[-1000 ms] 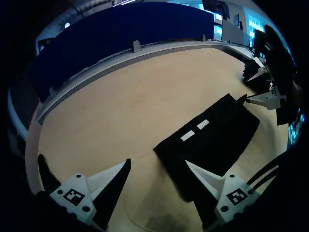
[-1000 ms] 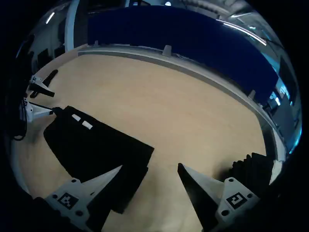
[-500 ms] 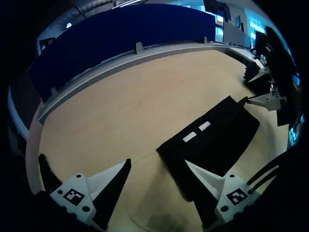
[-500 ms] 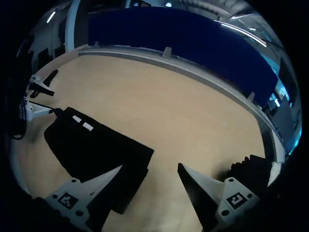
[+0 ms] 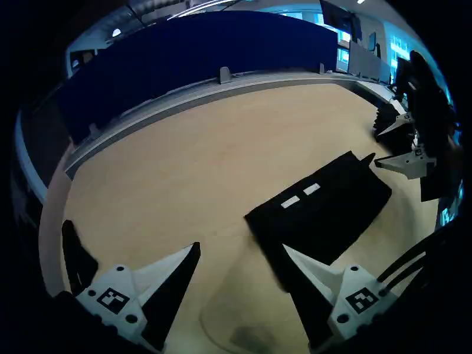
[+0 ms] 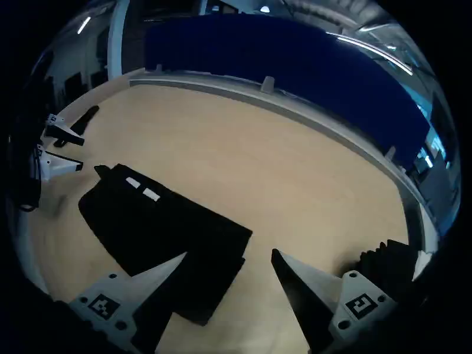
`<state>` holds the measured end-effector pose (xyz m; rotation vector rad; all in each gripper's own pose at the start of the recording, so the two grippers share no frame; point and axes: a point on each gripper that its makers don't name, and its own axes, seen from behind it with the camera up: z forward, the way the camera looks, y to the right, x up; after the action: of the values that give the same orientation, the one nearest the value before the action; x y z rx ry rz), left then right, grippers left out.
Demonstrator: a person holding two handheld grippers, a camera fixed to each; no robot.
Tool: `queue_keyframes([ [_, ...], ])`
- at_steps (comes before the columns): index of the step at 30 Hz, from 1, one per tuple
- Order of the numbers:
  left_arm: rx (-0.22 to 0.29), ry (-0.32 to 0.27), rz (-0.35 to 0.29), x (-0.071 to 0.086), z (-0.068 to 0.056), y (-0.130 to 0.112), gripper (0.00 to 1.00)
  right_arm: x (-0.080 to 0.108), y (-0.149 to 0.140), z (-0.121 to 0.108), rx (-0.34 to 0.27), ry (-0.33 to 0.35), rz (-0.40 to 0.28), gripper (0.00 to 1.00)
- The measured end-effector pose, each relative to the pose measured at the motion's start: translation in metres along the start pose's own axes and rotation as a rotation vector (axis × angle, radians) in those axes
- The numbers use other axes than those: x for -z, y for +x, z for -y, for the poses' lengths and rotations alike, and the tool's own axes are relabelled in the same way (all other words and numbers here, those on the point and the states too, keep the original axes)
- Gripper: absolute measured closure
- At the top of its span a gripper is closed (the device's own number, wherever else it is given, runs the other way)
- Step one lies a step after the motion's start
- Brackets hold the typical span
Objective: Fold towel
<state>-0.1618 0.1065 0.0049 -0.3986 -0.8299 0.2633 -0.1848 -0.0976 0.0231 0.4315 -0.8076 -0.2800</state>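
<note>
one folded black towel (image 5: 321, 215) on the table (image 5: 194, 159); left claw (image 5: 240, 246) and right claw (image 6: 229, 253) gape empty

Left gripper (image 5: 240, 248) at bottom of frame, white fingers spread wide, nothing between them but bare light-wood table (image 5: 189, 165); black towel (image 5: 321, 215) lies folded, centre right, its near end behind the right-hand finger (image 5: 327, 283); two small white labels (image 5: 301, 196) on its top face; right gripper (image 5: 377, 150) at right edge, fingers apart, lower tip just beside the towel's far corner; blue partition (image 5: 194, 53) along the table's far side, upper frame.
</note>
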Motion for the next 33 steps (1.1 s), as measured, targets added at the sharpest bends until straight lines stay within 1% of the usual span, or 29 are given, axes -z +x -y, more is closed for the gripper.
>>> queue_keyframes([
  [3,0.035,0.022,0.008,0.012,0.006,-0.011,0.07,0.002,0.004,0.013,0.014,0.019,-0.008,0.0],
  [9,0.096,0.074,0.027,0.038,0.018,-0.041,0.07,0.0,0.011,0.046,0.039,0.069,-0.02,0.0],
  [19,0.187,0.147,0.055,0.082,0.027,-0.093,0.07,-0.012,0.023,0.101,0.092,0.157,-0.026,0.0],
  [28,0.268,0.202,0.058,0.112,0.033,-0.121,0.07,-0.019,0.031,0.141,0.129,0.226,-0.029,0.0],
  [33,0.303,0.232,0.061,0.124,0.039,-0.134,0.07,-0.024,0.032,0.159,0.148,0.254,-0.022,0.0],
])
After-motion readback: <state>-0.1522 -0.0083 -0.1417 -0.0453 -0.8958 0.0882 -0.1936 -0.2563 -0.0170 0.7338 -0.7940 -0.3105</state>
